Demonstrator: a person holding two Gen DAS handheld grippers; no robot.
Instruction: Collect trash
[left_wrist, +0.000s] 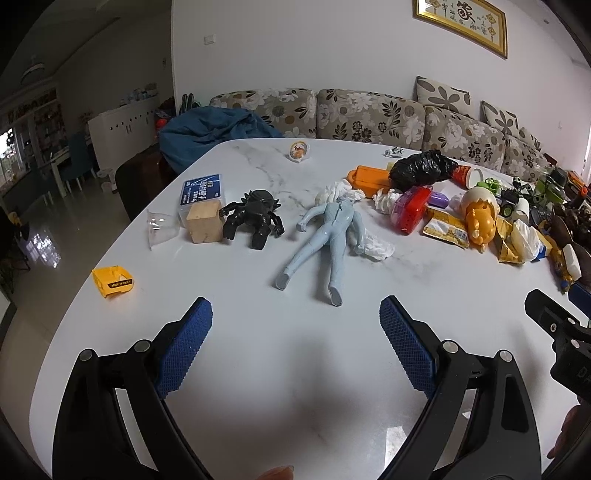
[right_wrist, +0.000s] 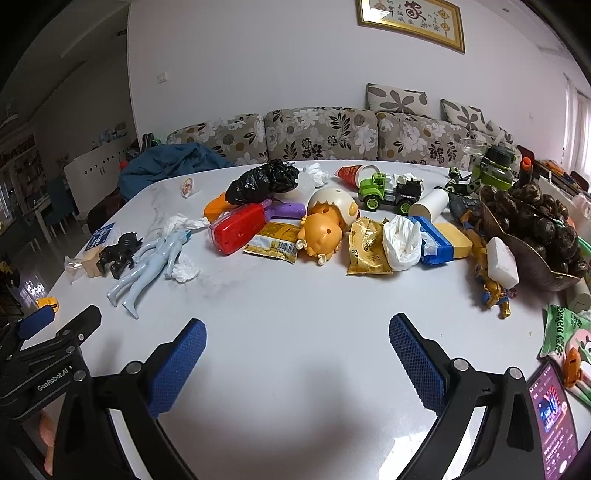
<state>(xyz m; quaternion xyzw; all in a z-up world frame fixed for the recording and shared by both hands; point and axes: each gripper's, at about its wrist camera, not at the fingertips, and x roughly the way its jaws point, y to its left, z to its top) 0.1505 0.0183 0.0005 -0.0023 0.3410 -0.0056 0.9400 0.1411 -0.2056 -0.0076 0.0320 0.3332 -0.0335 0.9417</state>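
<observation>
- the left hand-held gripper (left_wrist: 295, 314) hangs over the near edge of the white marble table (left_wrist: 258, 369), its blue pads spread wide with nothing between them.
- the right hand-held gripper (right_wrist: 297, 332) is likewise spread apart and empty, above bare table in front of the clutter.
- just beyond the left one lies a pale blue figure (left_wrist: 325, 240) face down, feet toward the camera, with a crumpled white tissue (left_wrist: 375, 247) touching its right side and another tissue (left_wrist: 340, 190) at its head.
- left of the figure sits a black spider-like toy (left_wrist: 255, 218), against a wooden block (left_wrist: 204, 225) and a blue-lidded clear box (left_wrist: 201, 194); a clear plastic cup (left_wrist: 160, 230) lies beside them and a yellow toy bin (left_wrist: 112, 282) sits apart, near the table's left edge.
- in the right wrist view the trash lies mixed with toys in a band across the middle of the table: a yellow snack wrapper (right_wrist: 273, 243), a gold foil packet (right_wrist: 367, 247), a white plastic bag (right_wrist: 400, 242), a torn blue and yellow pack (right_wrist: 439, 242) and a black plastic bag (right_wrist: 264, 181) farther back.
- among them sit a red case (right_wrist: 240, 227), an orange chick toy in an eggshell (right_wrist: 327, 225), a green toy truck (right_wrist: 388, 190) and a white paper cup (right_wrist: 430, 205) on its side.
- at the far right a brown bowl of dark round things (right_wrist: 532, 225) stands, with a white block (right_wrist: 502, 262) leaning against it.
- a floral sofa (right_wrist: 325, 134) runs behind the table.
</observation>
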